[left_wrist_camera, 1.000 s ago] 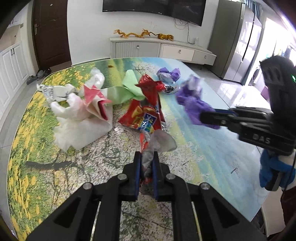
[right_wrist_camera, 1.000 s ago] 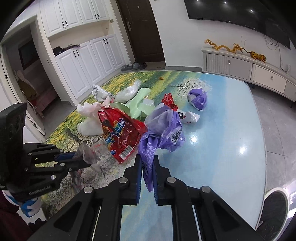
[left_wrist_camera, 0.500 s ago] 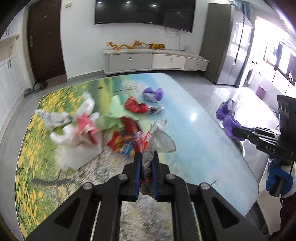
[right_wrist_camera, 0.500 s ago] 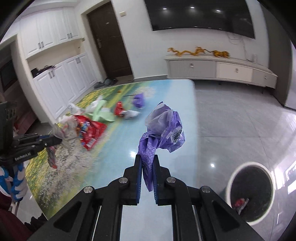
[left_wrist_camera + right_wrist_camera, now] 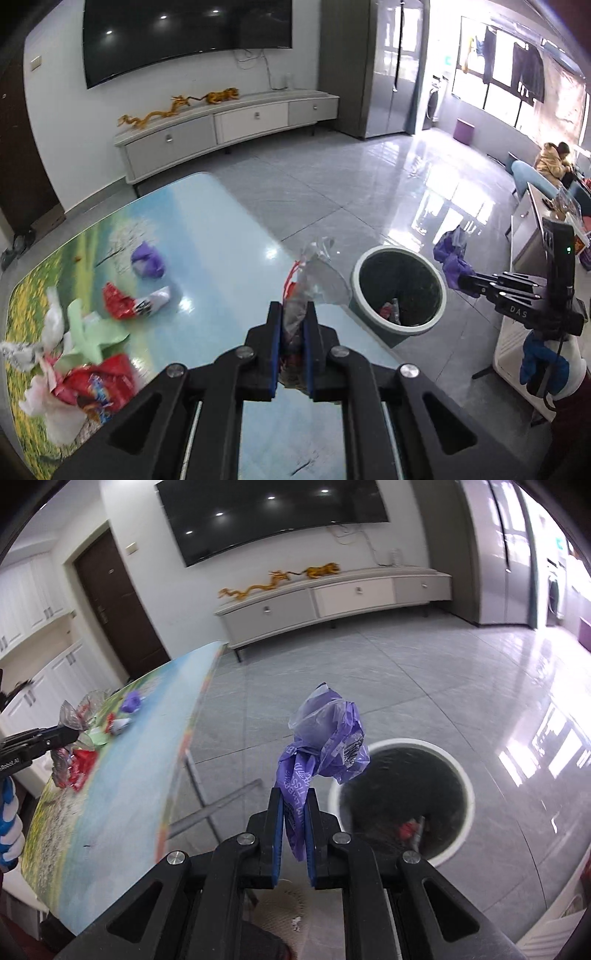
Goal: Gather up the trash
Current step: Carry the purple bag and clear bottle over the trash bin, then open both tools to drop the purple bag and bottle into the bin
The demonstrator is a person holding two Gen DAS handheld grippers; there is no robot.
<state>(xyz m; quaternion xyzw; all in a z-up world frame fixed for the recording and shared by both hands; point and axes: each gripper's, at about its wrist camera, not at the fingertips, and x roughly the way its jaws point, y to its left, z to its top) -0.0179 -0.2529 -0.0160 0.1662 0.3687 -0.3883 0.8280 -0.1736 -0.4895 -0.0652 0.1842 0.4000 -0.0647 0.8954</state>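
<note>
My left gripper (image 5: 293, 317) is shut on a crumpled clear plastic wrapper (image 5: 314, 269) with red bits, held above the table's right edge. My right gripper (image 5: 295, 805) is shut on a purple plastic bag (image 5: 325, 734), hanging off the table just left of a round bin (image 5: 402, 794) on the floor. The bin (image 5: 400, 291) has a pale rim, a dark inside and some trash at the bottom. In the left wrist view the right gripper (image 5: 463, 282) with its purple bag (image 5: 452, 254) is beyond the bin. On the table lie a red wrapper (image 5: 118, 304), a purple wad (image 5: 147, 258), green paper (image 5: 92, 334) and white tissue.
The picture-printed table (image 5: 221, 236) ends close to the bin; its metal leg (image 5: 199, 786) shows below the edge. Grey tiled floor (image 5: 406, 672) spreads around. A low white TV cabinet (image 5: 229, 125) stands along the far wall. Two people sit far right by a window (image 5: 554, 162).
Both grippers swung right, away from the trash pile, each still holding its piece. The right one went past the table edge to the bin; the left one reached the table's right edge.
</note>
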